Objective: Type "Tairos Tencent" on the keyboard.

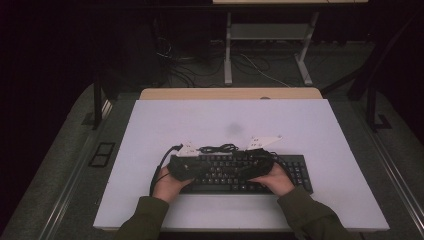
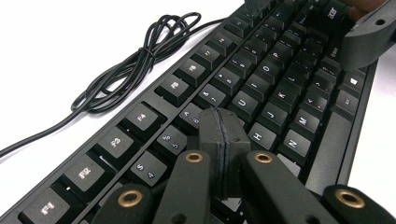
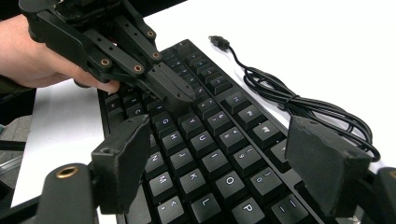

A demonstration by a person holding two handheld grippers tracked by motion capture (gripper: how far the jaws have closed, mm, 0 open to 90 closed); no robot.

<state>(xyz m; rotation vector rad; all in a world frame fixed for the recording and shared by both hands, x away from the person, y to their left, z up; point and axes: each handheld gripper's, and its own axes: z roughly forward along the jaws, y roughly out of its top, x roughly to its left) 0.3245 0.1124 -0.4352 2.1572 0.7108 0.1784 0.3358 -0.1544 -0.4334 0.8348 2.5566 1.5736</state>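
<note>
Left tool (image 2: 223, 135), jaws pressed together, tips on the flat black plastic keyboard (image 2: 275, 88); right tool (image 3: 224, 163) hovers spread above its keys.

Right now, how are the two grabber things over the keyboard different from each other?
The left hand-held gripper has its jaws shut tight together, while the right hand-held gripper has its jaws spread wide apart. The left one's closed tip is down at the keys of the keyboard, near the middle rows; the right one's open pads sit above the keys with nothing between them. Both are black, each held in one hand, and both point at the same keyboard.
</note>
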